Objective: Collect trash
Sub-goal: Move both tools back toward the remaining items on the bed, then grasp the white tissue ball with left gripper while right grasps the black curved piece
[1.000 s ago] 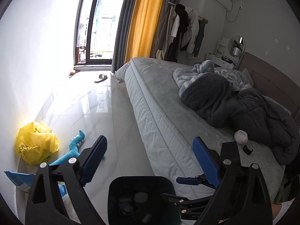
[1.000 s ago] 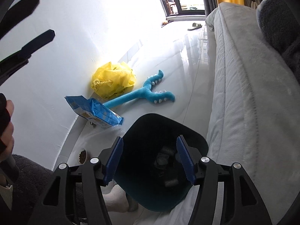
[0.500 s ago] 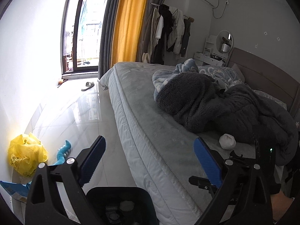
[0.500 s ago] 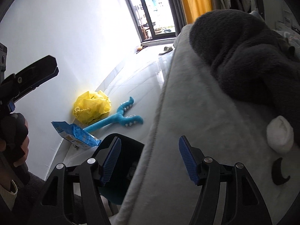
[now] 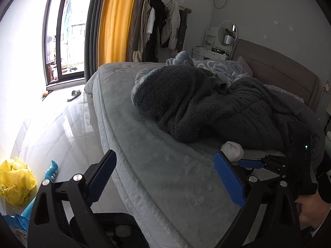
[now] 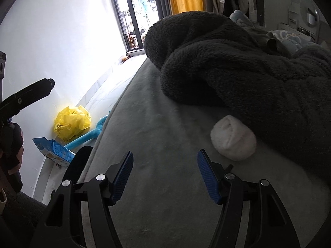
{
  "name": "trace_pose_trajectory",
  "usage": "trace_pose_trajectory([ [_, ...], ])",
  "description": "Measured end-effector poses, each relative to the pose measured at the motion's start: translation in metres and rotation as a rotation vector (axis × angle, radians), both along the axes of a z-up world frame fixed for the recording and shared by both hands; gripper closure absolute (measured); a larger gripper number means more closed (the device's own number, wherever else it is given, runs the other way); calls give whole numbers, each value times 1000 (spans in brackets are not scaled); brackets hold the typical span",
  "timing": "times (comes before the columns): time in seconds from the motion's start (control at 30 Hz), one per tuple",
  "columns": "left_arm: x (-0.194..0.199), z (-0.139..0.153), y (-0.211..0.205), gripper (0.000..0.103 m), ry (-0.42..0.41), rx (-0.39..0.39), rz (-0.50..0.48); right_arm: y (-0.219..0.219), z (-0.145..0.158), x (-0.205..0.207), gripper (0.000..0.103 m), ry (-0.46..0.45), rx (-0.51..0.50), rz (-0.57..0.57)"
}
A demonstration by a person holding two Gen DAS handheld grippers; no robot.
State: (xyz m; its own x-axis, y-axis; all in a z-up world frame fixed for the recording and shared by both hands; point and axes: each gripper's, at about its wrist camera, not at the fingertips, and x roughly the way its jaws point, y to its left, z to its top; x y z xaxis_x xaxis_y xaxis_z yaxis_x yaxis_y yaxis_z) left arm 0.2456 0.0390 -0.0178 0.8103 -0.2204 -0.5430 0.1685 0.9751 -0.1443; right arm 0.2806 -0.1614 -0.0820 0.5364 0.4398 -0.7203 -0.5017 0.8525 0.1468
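While both grippers, left (image 5: pixel 165 177) and right (image 6: pixel 165 177), hang wide open and empty, the white crumpled wad (image 6: pixel 233 138) sits on the grey bed (image 6: pixel 157 124), touching the dark fleece blanket (image 6: pixel 258 68).

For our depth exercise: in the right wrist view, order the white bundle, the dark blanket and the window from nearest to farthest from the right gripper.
1. White bundle, on the bed just ahead, right of the right gripper.
2. Dark blanket, heaped behind it.
3. Window, at the far wall.

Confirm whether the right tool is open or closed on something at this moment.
Open and empty. In the right wrist view the right tool shows only grey bed between its blue pads; the white wad lies beyond them, untouched.
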Motion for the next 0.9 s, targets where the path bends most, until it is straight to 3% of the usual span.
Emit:
trace_pose_trajectory([
  [0.47,40,-19,-39,6,53,-5,-91,-32,-20,13,38,34,-80,-70],
  [0.73,61,-29,-60,6,82,-55,-121,-40,-33,17,64,75,-131,-51],
  [0.9,70,-32,-77,6,87,-65,-135,-49,-36,14,85,86,-141,-45],
])
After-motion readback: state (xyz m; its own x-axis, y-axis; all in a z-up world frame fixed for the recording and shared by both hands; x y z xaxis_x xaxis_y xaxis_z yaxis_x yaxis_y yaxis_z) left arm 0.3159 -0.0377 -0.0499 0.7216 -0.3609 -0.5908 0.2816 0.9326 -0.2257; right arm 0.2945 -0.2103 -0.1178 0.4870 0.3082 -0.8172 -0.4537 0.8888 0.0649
